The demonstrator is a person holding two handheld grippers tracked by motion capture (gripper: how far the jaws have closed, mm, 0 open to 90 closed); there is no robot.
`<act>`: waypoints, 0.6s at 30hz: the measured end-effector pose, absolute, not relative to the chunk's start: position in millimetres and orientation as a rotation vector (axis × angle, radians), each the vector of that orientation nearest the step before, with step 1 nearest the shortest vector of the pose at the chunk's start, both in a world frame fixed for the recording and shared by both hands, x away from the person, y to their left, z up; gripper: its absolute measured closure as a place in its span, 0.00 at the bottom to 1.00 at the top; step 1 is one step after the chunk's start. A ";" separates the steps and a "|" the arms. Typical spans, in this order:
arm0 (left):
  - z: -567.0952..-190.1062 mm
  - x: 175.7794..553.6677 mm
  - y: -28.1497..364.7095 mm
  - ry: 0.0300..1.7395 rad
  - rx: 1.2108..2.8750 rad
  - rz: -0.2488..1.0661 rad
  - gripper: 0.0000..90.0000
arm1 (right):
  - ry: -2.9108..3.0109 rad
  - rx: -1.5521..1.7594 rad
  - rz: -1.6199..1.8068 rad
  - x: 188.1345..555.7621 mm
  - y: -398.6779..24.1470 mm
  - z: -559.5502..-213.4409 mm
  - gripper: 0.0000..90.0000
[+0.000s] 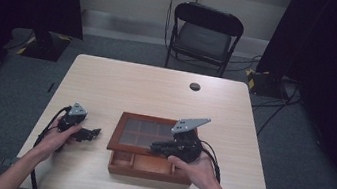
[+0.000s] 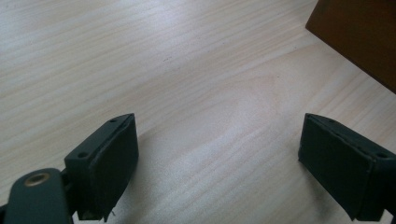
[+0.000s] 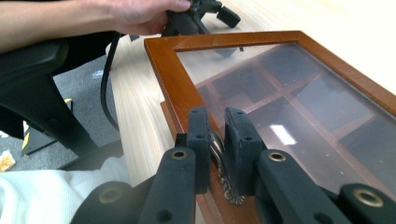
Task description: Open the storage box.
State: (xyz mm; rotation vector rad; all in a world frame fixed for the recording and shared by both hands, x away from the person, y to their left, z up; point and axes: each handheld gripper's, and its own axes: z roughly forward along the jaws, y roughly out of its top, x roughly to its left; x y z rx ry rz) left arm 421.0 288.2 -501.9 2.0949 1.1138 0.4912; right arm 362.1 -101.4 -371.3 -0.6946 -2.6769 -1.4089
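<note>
- At the box's (image 1: 150, 168) front edge, the right gripper (image 3: 217, 140) clenched the metal clasp (image 3: 219, 156) of the glass lid (image 1: 142, 135), lifting it.
- Beside the box, the left gripper (image 2: 217, 163) rested released.
- Next likely came swinging the lid further, steadily.

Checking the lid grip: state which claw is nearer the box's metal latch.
Right. The right claw is shut on the metal latch at the lid's edge; the left claw rests beside the box, apart.

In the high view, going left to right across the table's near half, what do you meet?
Left gripper, jaws open over bare table → wooden box with its glass lid raised → right gripper, shut on the lid's metal clasp.
</note>
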 end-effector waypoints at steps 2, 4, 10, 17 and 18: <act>-501.9 421.0 288.2 1.114 2.095 0.491 0.13 | -2.676 -0.695 -1.410 362.7 -101.4 -370.9 0.90; -501.8 421.1 288.3 1.113 2.096 0.492 0.13 | -2.680 -0.692 -1.408 363.0 -101.3 -369.6 0.90; -501.8 421.1 288.2 1.113 2.096 0.492 0.13 | -2.690 -0.698 -1.432 365.8 -101.9 -360.9 0.90; -501.8 421.0 288.2 1.113 2.095 0.492 0.13 | -2.701 -0.690 -1.419 368.7 -100.9 -356.4 0.90; -501.9 421.0 288.2 1.114 2.094 0.491 0.13 | -2.700 -0.687 -1.416 369.0 -100.9 -355.9 0.90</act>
